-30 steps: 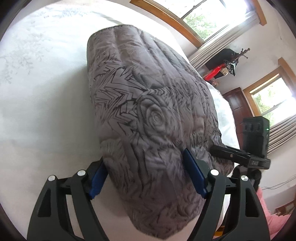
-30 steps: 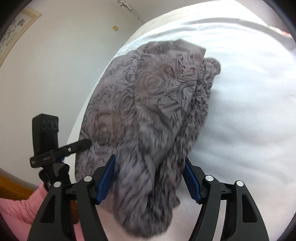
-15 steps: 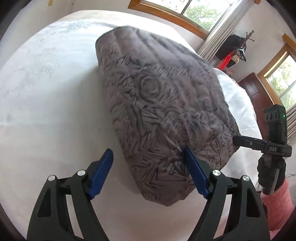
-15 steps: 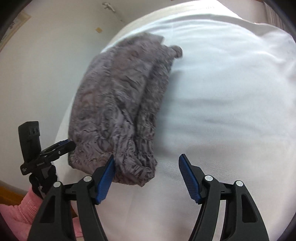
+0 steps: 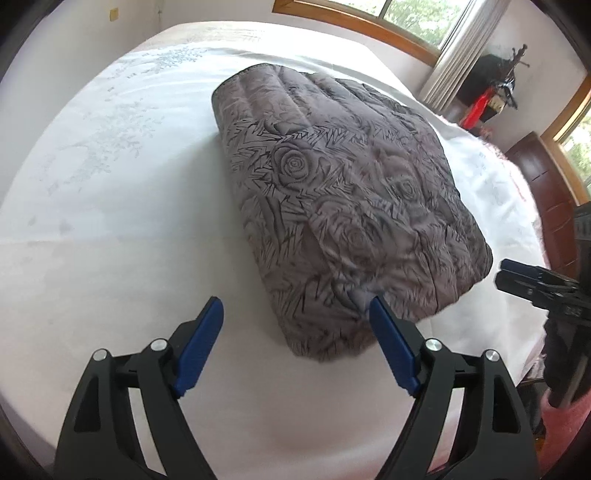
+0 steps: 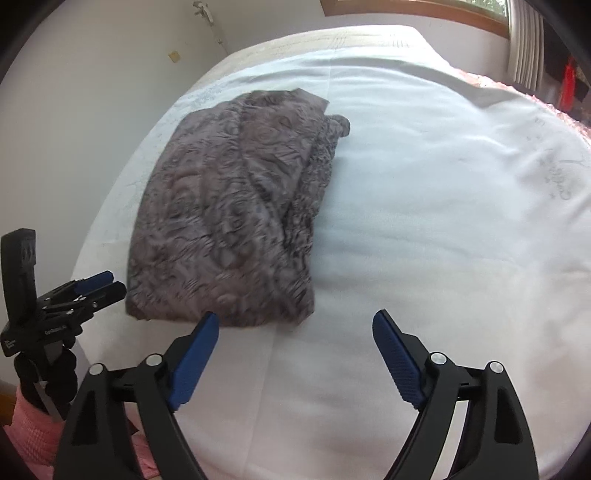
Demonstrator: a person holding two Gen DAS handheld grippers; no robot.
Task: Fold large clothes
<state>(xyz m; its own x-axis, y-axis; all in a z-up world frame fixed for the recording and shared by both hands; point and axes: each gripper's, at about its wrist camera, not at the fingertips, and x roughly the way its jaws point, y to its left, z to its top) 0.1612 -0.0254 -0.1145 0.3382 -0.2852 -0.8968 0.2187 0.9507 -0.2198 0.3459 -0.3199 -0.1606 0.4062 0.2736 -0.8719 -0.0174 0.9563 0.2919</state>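
Grey quilted jacket (image 5: 343, 206) printed with roses lies folded in a thick bundle on the white bed (image 5: 110, 229), ahead of both tools. Left gripper (image 5: 295, 314) hovers with its blue fingers spread wide and empty, the right-hand finger just overlapping the bundle's near corner. Right gripper (image 6: 295, 325) is likewise wide apart, holding nothing, the jacket (image 6: 236, 229) ahead and to its left. Bare sheet stretches right of it.

Bright daylight from windows (image 5: 417, 14), soft shadows, strong fisheye edge distortion, slight blur in right view
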